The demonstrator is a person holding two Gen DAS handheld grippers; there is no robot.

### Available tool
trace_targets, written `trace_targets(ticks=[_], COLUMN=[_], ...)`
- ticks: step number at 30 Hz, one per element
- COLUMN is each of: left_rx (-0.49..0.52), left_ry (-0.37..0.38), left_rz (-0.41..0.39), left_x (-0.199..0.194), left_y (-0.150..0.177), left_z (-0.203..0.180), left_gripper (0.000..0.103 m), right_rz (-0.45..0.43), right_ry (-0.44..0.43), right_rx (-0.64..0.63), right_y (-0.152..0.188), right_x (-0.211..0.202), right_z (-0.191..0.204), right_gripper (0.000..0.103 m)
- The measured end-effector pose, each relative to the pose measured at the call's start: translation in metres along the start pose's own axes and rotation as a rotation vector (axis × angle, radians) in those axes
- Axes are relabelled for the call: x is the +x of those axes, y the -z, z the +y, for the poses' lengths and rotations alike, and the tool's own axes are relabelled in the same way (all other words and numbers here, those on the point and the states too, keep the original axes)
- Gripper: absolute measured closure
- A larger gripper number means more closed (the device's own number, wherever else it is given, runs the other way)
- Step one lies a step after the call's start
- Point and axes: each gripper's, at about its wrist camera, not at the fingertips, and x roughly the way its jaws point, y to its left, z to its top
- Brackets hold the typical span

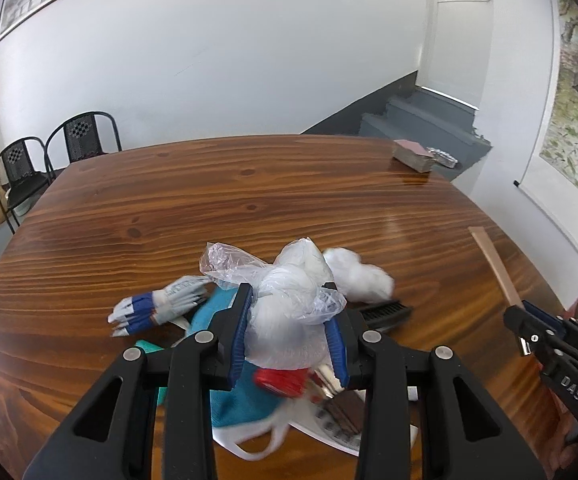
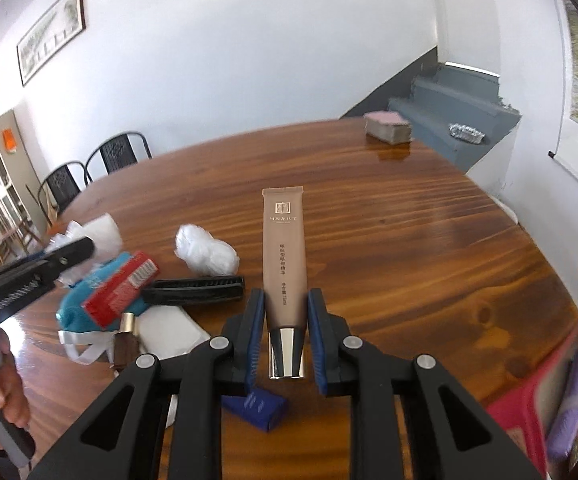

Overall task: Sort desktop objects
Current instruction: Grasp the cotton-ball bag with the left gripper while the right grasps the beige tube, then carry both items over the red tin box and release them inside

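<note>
The left gripper (image 1: 291, 326) has its jaws clamped on a crumpled plastic bag (image 1: 289, 304); the right gripper (image 2: 283, 334) pinches a tan tube (image 2: 284, 256) above the worktop (image 2: 429, 240). I'd carry both level, gripping firmly. The pink bin (image 2: 529, 412) is cut off, its contents blurred.

Surface: glossy wooden table (image 2: 429, 240).
Near pile: black comb (image 2: 193, 290), white wad (image 2: 205, 254), teal cloth (image 1: 213, 312), striped glove (image 1: 157, 306).
Far corner: pink-topped block (image 2: 387, 126).
</note>
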Motion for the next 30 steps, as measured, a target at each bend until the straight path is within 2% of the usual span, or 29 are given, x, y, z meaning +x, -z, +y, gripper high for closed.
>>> trace_targets(ticks=[6,13,23,30], left_rx=[0.027,0.110,0.255,0.368], left_ry=[0.030,0.088,0.230,0.344], left_rz=[-0.009,-0.032,-0.021,0.003], left_x=[-0.018,-0.041,-0.061,-0.068], left_y=[0.005,0.009,0.025,0.042], left_z=[-0.027,-0.086,-0.191,-0.265], left_gripper=[0.066,0.066,0.066,0.066], right_rz=[-0.083,-0.169,-0.249,-0.243], right_ry=[-0.003,0.036,0.133,0.219], right_rx=[0.049,0.142,0.259,0.350], right_y=[0.012,0.032,0.072,0.102], right_x=[-0.048,-0.102,-0.162,-0.186], right_z=[-0.020,-0.066,-0.135,-0.182], right_gripper=[0.079,0.079,0.079,0.079])
